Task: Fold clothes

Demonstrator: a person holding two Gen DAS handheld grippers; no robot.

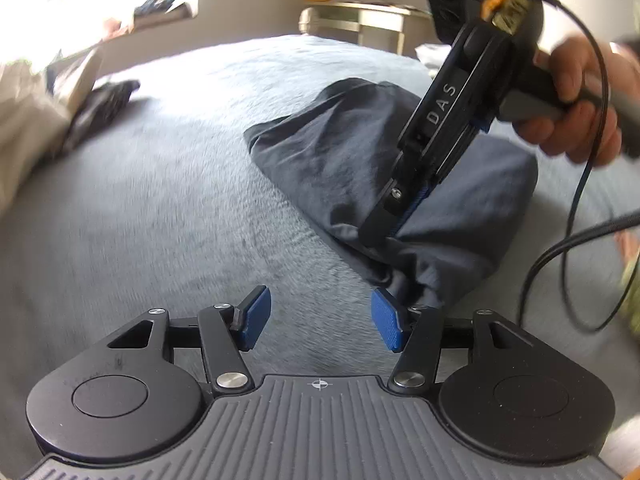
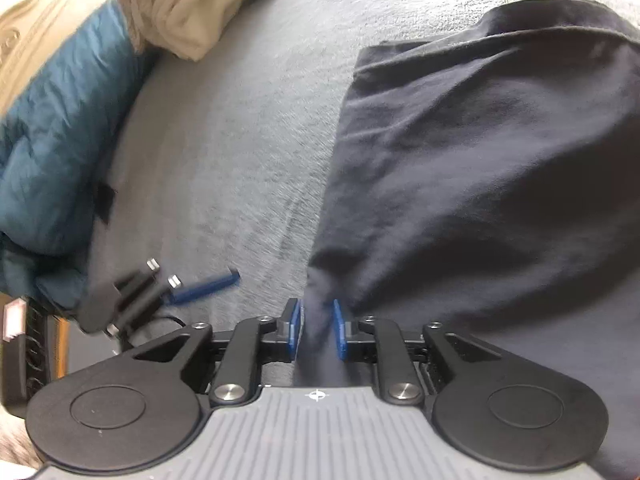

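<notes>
A dark garment lies bunched on the grey bed, and everything else sits around it. The right tongs are pinching a gathered edge of the garment at its near corner, the cloth squeezed between the blue pads. The left tongs hang spread just beside the garment's near edge, over bare blanket, gripping nothing. A hand holds the right tool above the garment. A blue quilt and beige cloth lie well apart from the garment.
</notes>
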